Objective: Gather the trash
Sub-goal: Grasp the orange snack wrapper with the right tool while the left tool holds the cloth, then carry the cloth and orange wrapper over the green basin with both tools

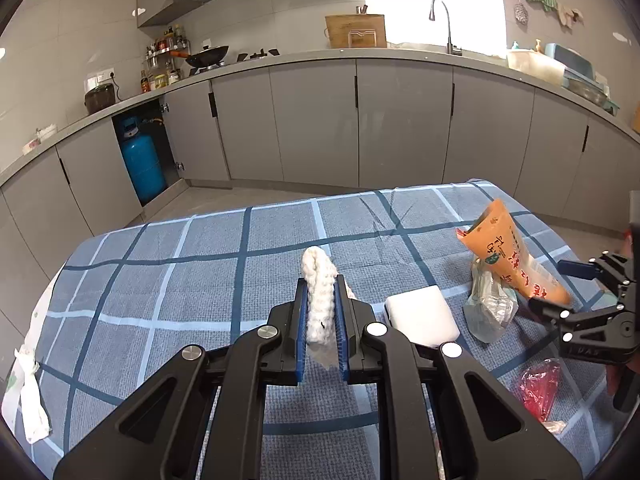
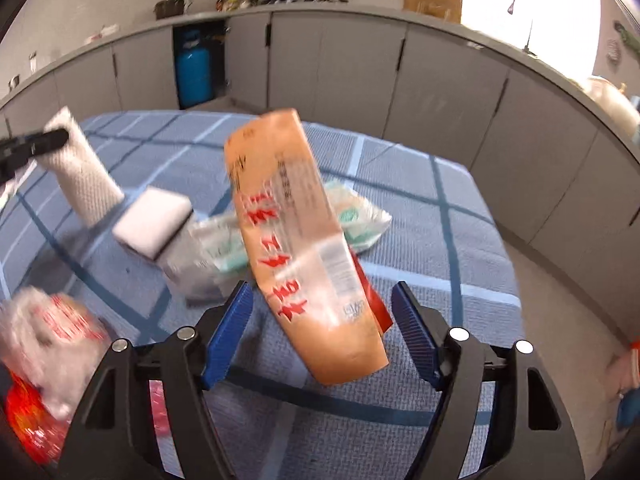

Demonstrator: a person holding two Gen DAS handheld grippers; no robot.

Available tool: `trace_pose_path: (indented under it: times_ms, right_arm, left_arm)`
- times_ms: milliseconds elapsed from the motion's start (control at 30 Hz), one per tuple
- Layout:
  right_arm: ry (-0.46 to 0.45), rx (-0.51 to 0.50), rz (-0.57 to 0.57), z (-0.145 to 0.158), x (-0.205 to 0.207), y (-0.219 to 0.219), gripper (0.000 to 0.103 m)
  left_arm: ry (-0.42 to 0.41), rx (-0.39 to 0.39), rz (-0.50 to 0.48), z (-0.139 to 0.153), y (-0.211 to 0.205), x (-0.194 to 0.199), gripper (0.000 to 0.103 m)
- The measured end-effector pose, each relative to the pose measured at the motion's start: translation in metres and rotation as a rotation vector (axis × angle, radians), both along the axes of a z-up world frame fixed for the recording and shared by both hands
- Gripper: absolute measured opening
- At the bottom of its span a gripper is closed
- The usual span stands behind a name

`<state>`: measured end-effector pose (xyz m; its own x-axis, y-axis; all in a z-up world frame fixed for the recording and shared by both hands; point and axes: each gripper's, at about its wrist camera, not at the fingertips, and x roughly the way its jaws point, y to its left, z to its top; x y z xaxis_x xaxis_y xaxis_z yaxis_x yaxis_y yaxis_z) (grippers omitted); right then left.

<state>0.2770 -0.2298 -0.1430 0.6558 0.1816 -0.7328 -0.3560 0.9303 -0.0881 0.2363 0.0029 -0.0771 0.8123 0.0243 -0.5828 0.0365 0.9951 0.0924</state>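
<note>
My left gripper (image 1: 321, 284) is shut on a white crumpled paper towel (image 1: 318, 300), which it holds upright above the checked blue tablecloth (image 1: 200, 264). In the right wrist view the same towel (image 2: 84, 184) hangs from a dark finger at the far left. An orange snack packet (image 2: 288, 208) with red lettering stands tilted between the blue pads of my right gripper (image 2: 320, 292); the jaws are wide and a gap shows on each side. From the left wrist view the packet (image 1: 508, 252) leans over a clear plastic bag (image 1: 488, 308), with the right gripper (image 1: 554, 286) around its lower end.
A white foam block (image 1: 422, 316) lies beside the bag. A red wrapper (image 1: 540, 388) sits near the table's right front, and a white tissue (image 1: 30, 396) hangs at the left edge. Grey cabinets and a blue gas cylinder (image 1: 142, 164) stand beyond the table.
</note>
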Motion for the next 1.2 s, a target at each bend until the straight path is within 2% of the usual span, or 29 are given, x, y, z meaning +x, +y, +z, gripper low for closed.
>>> trace_pose_path:
  times_ms: [33,67,100,167,300,567,800,1200]
  right_arm:
    - [0.009,-0.001,0.007,-0.002,0.002,0.0,0.071]
    - [0.022,0.009,0.009,-0.004,0.004,0.0,0.066]
    - [0.046,0.028,0.011,-0.006,0.007,-0.001,0.055]
    - [0.043,0.041,0.012,-0.007,0.003,-0.001,0.047]
    - [0.011,0.058,0.02,-0.002,-0.009,-0.001,0.041]
    - [-0.095,0.113,-0.061,0.028,-0.037,-0.02,0.039]
    - [-0.148,0.103,-0.16,0.052,-0.068,-0.055,0.039]
    - [-0.121,0.097,-0.422,0.038,-0.123,-0.162,0.039]
  left_arm:
    - [0.002,0.001,0.0,0.0,0.0,0.001,0.013]
    - [0.004,0.001,0.0,0.0,0.0,0.002,0.013]
    - [0.004,0.003,0.001,0.001,-0.001,0.003,0.013]
    - [0.001,0.006,0.0,0.002,-0.002,0.003,0.013]
    - [-0.015,0.009,-0.01,0.01,-0.007,-0.001,0.013]
    - [-0.064,0.005,-0.055,0.036,-0.025,-0.012,0.013]
    - [-0.104,-0.01,-0.167,0.056,-0.079,-0.019,0.013]
    - [-0.105,-0.014,-0.381,0.054,-0.204,-0.039,0.013]
